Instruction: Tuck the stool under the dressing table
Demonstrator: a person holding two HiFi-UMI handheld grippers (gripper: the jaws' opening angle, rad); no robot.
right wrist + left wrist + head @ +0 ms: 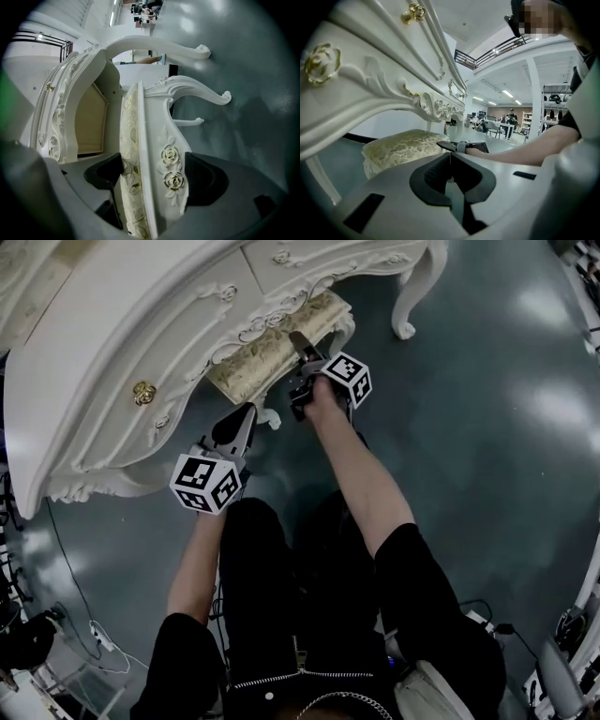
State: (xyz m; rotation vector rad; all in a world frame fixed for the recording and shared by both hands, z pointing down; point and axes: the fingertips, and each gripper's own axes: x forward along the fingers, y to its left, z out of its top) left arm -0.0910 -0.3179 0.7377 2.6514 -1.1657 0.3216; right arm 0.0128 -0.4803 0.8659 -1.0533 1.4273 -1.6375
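Head view: one stool (272, 348) sits half under the one table (112, 343) at upper left, with open floor (487, 427) to the right. Left gripper view: my left gripper (450, 157) has its jaws together, empty. Right gripper view: my right gripper (152, 176) has its jaws clamped wide on the stool's seat edge, beside two roses (169, 166).

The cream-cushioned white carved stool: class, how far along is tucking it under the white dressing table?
Done: the cream-cushioned white carved stool has its far end under the white dressing table. In hand: the right gripper clamps the seat's edge, cushion and rail between its jaws; the left gripper is shut, empty. Left: the near end protrudes.
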